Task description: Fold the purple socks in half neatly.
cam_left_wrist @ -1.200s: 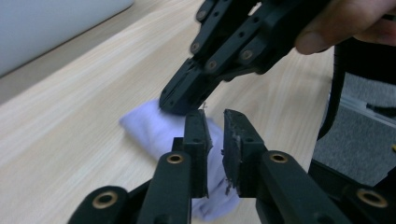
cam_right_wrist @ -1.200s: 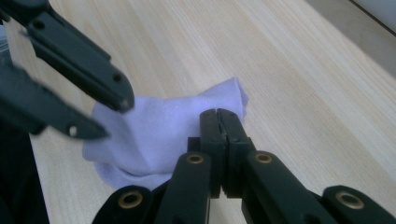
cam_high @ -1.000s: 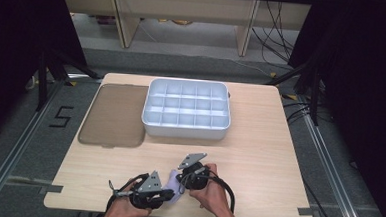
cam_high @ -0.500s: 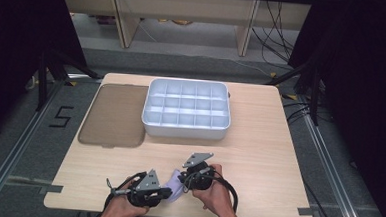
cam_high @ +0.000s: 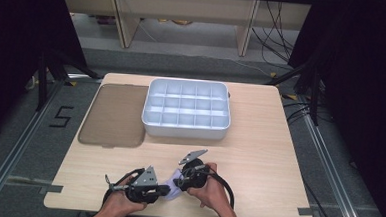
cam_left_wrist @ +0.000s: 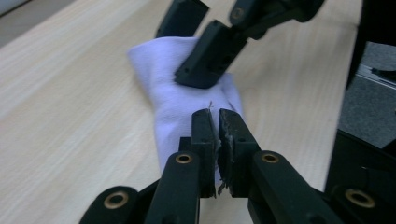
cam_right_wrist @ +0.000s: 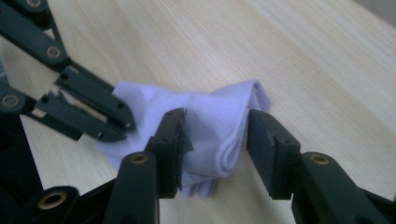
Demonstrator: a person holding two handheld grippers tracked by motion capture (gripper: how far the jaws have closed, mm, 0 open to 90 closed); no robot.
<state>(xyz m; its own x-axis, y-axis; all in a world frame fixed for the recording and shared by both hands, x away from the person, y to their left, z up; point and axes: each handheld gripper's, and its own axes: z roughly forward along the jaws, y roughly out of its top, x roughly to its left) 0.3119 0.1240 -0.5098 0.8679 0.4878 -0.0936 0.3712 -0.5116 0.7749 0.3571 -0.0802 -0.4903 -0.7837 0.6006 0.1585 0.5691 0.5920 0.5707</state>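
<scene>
**A recording station in a lab**

The place looks like a laboratory or a test room, not a home. A plain wooden table (cam_high: 259, 142) stands on a grey floor (cam_high: 24, 144) between metal rails (cam_high: 328, 170). Black curtains (cam_high: 358, 72) hang at both sides. Loose cables (cam_high: 278, 23) lie on the floor behind the table, near bare wooden shelving (cam_high: 186, 10). A number "5" (cam_high: 60, 116) is marked on the floor with black tape.
</scene>
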